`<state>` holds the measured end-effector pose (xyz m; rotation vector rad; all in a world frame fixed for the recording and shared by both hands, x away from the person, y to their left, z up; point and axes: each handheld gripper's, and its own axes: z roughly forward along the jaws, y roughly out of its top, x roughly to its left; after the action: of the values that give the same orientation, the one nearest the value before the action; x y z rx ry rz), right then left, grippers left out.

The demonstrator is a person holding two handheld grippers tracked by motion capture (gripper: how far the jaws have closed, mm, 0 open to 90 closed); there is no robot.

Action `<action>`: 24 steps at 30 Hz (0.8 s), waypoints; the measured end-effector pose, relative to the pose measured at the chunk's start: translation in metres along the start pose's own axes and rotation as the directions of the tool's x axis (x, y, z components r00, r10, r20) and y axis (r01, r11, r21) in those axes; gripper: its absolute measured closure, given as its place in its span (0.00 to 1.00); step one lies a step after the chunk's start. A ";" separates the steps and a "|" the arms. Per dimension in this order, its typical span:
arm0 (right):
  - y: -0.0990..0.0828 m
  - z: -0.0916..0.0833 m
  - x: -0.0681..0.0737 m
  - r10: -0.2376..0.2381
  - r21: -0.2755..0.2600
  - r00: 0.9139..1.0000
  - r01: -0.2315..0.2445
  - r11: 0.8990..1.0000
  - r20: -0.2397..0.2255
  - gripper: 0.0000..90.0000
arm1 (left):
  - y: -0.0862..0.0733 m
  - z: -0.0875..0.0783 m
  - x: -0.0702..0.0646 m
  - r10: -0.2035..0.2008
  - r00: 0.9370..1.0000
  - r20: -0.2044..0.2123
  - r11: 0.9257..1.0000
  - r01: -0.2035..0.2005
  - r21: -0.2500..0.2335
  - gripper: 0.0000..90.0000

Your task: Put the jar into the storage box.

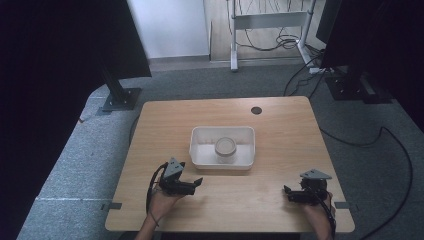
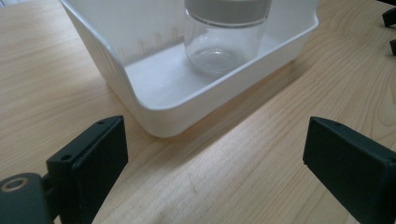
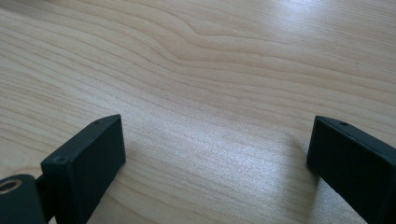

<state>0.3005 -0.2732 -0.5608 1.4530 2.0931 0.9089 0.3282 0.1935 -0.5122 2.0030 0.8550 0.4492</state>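
- A clear glass jar (image 1: 225, 149) with a pale lid is seen standing upright inside the tray.
- A white rectangular tray (image 1: 199, 155) is placed mid-table.

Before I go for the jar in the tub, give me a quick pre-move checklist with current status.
1. Left gripper open: ok, jaws stand wide apart with nothing between them.
2. Right gripper open: ok, jaws wide apart over bare wood.
3. Jar upright in the white tub: ok, standing on the tub floor.
4. Jar lid on: ok; whether it is screwed tight, cannot tell.
5. Left gripper lined up with the jar: not ok, it faces the tub's near corner, with the wall between it and the jar.
6. Table around the tub free of obstacles: ok.
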 end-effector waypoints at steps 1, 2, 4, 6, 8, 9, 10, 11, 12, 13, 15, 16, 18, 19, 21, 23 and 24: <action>0.000 0.000 0.000 0.000 0.000 1.000 0.000 1.000 0.000 0.04 | -0.002 -0.001 0.001 -0.002 1.000 -0.001 1.000 0.002 0.000 0.07; 0.000 0.000 0.000 0.000 0.000 1.000 0.000 1.000 0.000 0.04 | -0.003 -0.001 0.001 -0.004 1.000 -0.001 1.000 0.004 0.001 0.07; 0.000 0.000 0.000 0.000 0.000 1.000 0.000 1.000 0.000 0.04 | -0.007 -0.002 0.002 -0.010 1.000 -0.001 1.000 0.010 0.001 0.07; 0.000 0.000 0.000 0.000 0.000 1.000 0.000 1.000 0.000 0.04 | -0.010 -0.003 0.002 -0.013 1.000 -0.001 1.000 0.013 0.003 0.07; 0.000 0.000 0.000 0.000 0.000 1.000 0.000 1.000 0.000 0.04 | -0.013 -0.004 0.003 -0.020 1.000 0.000 1.000 0.020 0.005 0.07; 0.000 0.000 0.000 0.000 0.000 1.000 0.000 1.000 0.000 0.04 | -0.015 -0.004 0.003 -0.020 1.000 0.001 1.000 0.020 0.008 0.07; 0.000 0.000 0.000 0.000 0.000 1.000 0.000 1.000 0.000 0.04 | -0.016 -0.004 0.003 -0.021 1.000 0.003 1.000 0.021 0.011 0.07; 0.000 0.000 0.000 0.000 0.000 1.000 0.000 1.000 0.000 0.04 | -0.018 -0.004 0.002 -0.025 1.000 0.003 1.000 0.025 0.013 0.07; 0.000 0.000 0.000 0.000 0.000 1.000 0.000 1.000 0.000 0.04 | -0.019 -0.004 0.002 -0.024 1.000 0.004 1.000 0.024 0.017 0.07; 0.000 0.000 0.000 0.000 0.000 1.000 0.000 1.000 0.000 0.04 | -0.021 -0.004 0.002 -0.025 1.000 0.004 0.999 0.025 0.021 0.07; 0.000 0.000 0.000 0.000 0.000 1.000 0.000 1.000 0.000 0.04 | -0.024 -0.004 0.002 -0.028 1.000 0.005 0.999 0.028 0.028 0.07; 0.000 0.000 0.000 0.000 0.000 1.000 0.000 1.000 0.000 0.04 | -0.025 -0.004 0.002 -0.032 0.999 0.005 0.999 0.032 0.029 0.07; 0.000 0.000 0.000 0.000 0.000 1.000 0.000 1.000 0.000 0.04 | -0.029 -0.004 0.002 -0.037 0.999 0.007 0.999 0.037 0.038 0.07; 0.000 0.000 0.000 0.000 0.000 1.000 0.000 1.000 0.000 0.04 | -0.030 -0.004 0.002 -0.041 0.999 0.007 0.998 0.041 0.043 0.07; 0.000 0.000 0.000 0.000 0.000 1.000 0.000 1.000 0.000 0.04 | -0.034 -0.003 0.001 -0.044 0.999 0.006 0.997 0.044 0.059 0.07; 0.000 0.000 0.000 0.000 0.000 1.000 0.000 1.000 0.000 0.04 | -0.038 -0.003 0.001 -0.047 0.999 0.003 0.996 0.047 0.073 0.07; 0.000 0.000 0.000 0.000 0.000 1.000 0.000 1.000 0.000 0.04 | -0.039 -0.002 0.001 -0.047 0.999 0.002 0.996 0.046 0.081 0.07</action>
<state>0.3004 -0.2731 -0.5608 1.4528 2.0928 0.9090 0.3117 0.2098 -0.5437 2.0531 0.9288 0.3895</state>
